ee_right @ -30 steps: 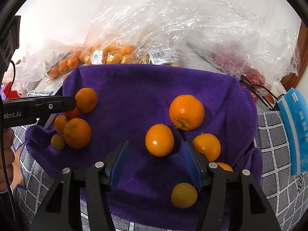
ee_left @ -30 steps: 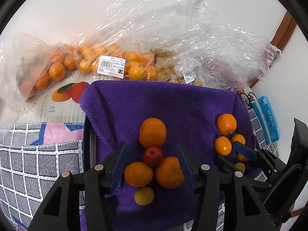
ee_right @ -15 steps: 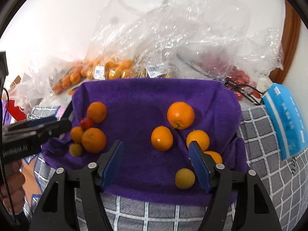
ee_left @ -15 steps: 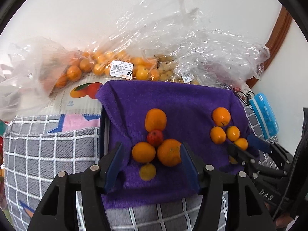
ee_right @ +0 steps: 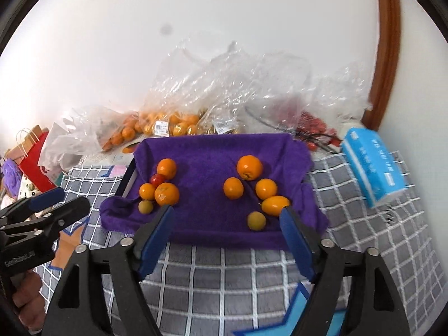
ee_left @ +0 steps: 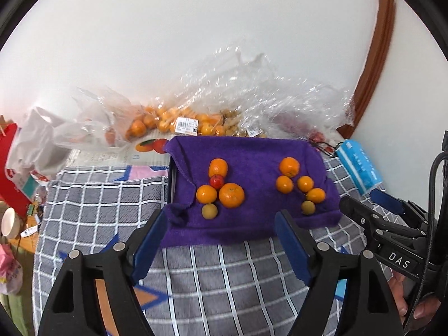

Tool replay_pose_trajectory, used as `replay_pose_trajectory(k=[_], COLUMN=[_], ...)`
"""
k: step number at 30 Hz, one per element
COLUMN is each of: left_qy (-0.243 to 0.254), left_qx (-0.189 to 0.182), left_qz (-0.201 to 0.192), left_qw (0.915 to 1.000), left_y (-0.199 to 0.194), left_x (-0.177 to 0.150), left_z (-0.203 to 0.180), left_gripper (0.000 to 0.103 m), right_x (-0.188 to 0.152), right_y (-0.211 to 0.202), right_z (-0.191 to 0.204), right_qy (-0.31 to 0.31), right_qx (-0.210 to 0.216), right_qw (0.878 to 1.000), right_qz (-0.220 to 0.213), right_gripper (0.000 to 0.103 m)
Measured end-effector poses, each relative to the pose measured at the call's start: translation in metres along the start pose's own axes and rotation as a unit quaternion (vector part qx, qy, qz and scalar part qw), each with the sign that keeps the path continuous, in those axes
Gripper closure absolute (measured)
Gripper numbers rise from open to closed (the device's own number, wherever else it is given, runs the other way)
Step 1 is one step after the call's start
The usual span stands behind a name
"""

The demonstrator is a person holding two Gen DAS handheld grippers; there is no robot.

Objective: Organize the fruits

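Observation:
A purple towel (ee_left: 252,151) (ee_right: 207,151) holds two groups of fruit. The left group has three oranges, the largest (ee_left: 231,195) (ee_right: 167,193) at the front, a small red fruit (ee_left: 216,181) (ee_right: 157,179) and a yellowish fruit (ee_left: 209,211) (ee_right: 146,206). The right group has several oranges, the top one (ee_left: 289,166) (ee_right: 249,167) the biggest, and a yellowish fruit (ee_left: 308,207) (ee_right: 256,220). My left gripper (ee_left: 221,229) is open and empty, back from the towel's near edge. My right gripper (ee_right: 226,224) is open and empty near the towel's front edge.
Clear plastic bags of small oranges (ee_left: 168,117) (ee_right: 168,120) and red fruit (ee_right: 310,123) lie behind the towel against the wall. A blue tissue pack (ee_left: 358,165) (ee_right: 375,165) lies at the right. A grey checked cloth (ee_left: 106,196) (ee_right: 364,224) covers the surface. A red bag (ee_left: 11,168) stands at the left.
Both grippers have drawn back and up from the fruit on the towel. They were open and empty throughout. The fruit has not moved.

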State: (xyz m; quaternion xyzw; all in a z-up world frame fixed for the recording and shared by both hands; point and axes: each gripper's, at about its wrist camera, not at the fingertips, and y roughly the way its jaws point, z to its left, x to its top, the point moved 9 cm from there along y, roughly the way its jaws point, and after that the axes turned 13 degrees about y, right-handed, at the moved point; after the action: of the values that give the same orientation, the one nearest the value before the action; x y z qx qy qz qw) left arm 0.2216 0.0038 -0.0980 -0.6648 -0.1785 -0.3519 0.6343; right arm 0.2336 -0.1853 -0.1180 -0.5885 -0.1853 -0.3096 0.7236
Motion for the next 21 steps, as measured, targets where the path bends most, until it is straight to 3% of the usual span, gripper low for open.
replay_pose_trajectory(k=[6, 12, 21], left_qy=[-0.005, -0.003, 0.004], left_qx=[0.007, 0.026, 0.048], left_qz=[-0.025, -0.053, -0.078], left_qw=[0.9996, 0.9983, 0.9958], left_y=[-0.044, -0.08, -0.12], left_x=[-0.019, -0.037, -0.063], left_z=[-0.013, -0.03, -0.05], left_gripper=[0.022, 0.015, 0.013], right_x=[-0.014, -0.031, -0.057], right_y=[-0.048, -0.086, -0.124], right_z=[-0.004, -0.012, -0.017], right_qy=[0.0, -0.004, -0.011], right_qx=[0.002, 0.002, 0.003], right_qw=[0.999, 0.999, 0.997], right_qz=[-0.033, -0.053, -0.074], right_gripper=[0.007, 0.001, 0.0])
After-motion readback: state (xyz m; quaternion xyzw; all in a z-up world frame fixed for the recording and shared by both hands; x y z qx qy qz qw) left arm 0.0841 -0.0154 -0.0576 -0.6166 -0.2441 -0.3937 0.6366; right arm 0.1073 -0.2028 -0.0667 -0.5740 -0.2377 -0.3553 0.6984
